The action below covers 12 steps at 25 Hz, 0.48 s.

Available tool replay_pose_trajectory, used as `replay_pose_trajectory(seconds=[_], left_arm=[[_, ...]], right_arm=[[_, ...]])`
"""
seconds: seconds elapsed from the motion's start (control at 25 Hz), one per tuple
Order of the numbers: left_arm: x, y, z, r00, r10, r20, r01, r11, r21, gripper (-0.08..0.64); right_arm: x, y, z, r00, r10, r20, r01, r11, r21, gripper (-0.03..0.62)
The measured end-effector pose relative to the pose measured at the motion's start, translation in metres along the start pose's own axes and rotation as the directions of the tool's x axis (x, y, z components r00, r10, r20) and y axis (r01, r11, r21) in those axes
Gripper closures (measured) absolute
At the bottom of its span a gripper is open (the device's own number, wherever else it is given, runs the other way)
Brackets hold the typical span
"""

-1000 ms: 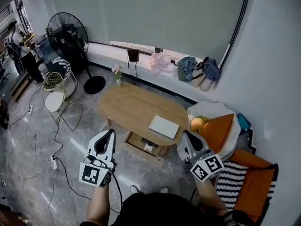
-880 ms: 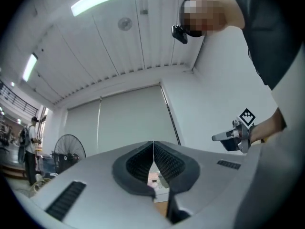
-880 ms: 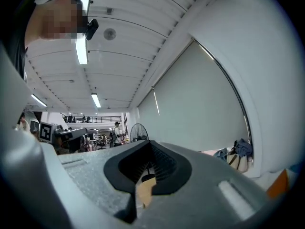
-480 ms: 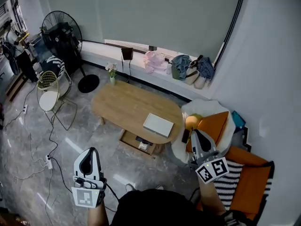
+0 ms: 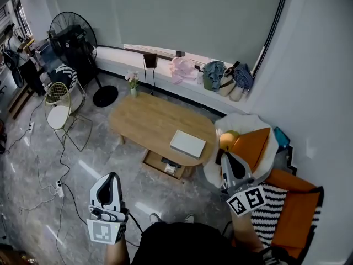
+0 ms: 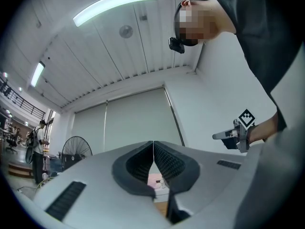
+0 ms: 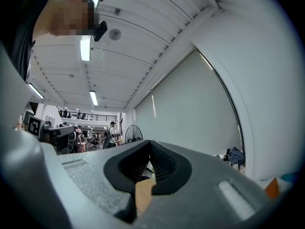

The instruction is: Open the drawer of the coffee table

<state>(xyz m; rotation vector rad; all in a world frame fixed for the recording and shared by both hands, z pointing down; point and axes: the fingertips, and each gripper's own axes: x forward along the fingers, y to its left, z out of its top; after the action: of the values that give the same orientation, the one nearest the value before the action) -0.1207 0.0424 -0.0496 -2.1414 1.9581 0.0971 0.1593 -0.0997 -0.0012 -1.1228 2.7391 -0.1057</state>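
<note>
Grey marbled floor (image 5: 33, 159) across the left of the frame. At centre, an oval wooden coffee table (image 5: 143, 120), with a flat white box (image 5: 187, 143) on its right end and a small vase of flowers (image 5: 132, 84) by its far left end. Upper left: a black standing fan (image 5: 71, 37) and a wire chair (image 5: 60, 112) with a white seat. Along the top, a grey roller blind (image 5: 193, 15) above a window ledge (image 5: 116, 59) strewn with clothes (image 5: 183, 70) and shoes (image 5: 237, 90).

Under the tabletop's near edge, the wooden drawer (image 5: 164, 165), with small dark and white items showing in it, too small to name. To its right, a white round seat (image 5: 242, 128) cradling an orange cushion (image 5: 251, 150).

Left gripper (image 5: 110, 176) at lower left, right gripper (image 5: 226, 156) at lower right, neither touching the table. Both clamped together on nothing.
</note>
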Motion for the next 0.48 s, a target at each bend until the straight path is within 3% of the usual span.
replay_pose_trajectory(seconds=[0.48], left_arm=[[0.004, -0.005, -0.001, 0.998, -0.057, 0.013, 0.058, 0.997, -0.046, 0.549]], right_arm=[[0.003, 0.025, -0.004, 0.999, 0.015, -0.042, -0.016, 1.0, -0.024, 0.588]])
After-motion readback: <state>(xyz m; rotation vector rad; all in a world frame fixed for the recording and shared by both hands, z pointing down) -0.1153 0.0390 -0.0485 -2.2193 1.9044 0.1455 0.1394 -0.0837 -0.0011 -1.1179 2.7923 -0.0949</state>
